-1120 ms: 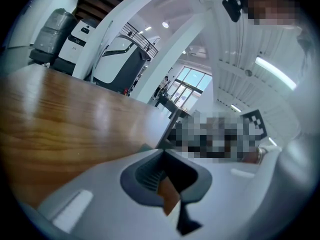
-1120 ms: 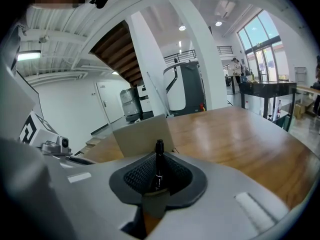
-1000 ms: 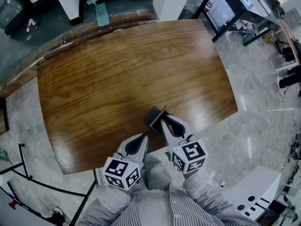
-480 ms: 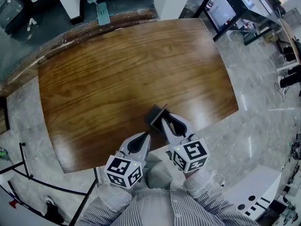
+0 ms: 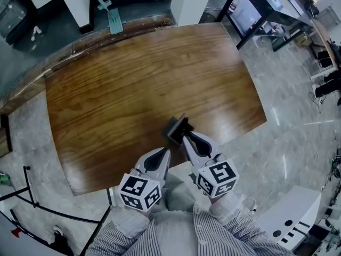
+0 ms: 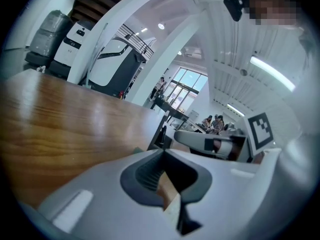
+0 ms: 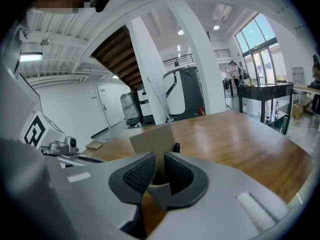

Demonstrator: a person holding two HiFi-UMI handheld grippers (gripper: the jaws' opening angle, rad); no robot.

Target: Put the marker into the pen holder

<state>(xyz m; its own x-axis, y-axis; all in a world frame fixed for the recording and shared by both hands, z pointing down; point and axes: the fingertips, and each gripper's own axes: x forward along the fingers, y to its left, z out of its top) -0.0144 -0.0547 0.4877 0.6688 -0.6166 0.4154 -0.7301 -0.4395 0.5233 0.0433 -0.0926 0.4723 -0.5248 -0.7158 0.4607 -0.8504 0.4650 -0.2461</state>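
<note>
A dark grey pen holder (image 5: 176, 127) stands near the front edge of the wooden table (image 5: 133, 73). My right gripper (image 5: 186, 135) is at its near side, jaws shut on the holder's near wall. In the right gripper view the holder (image 7: 150, 138) rises just past the right gripper (image 7: 159, 160), and the black end of a marker (image 7: 176, 147) shows at its right edge. To the holder's left, my left gripper (image 5: 164, 153) points at the table with its jaws shut and nothing in them. Beyond the left gripper (image 6: 161, 153) in its own view lies bare wood.
The table's front edge runs just under both grippers, with grey marble floor beyond. A black desk with a monitor (image 5: 246, 10) stands at the back right. A teal floor tool (image 5: 114, 18) leans behind the table's far edge.
Both grippers and the pen holder keep their places on the table. Only the head view has shifted slightly.
</note>
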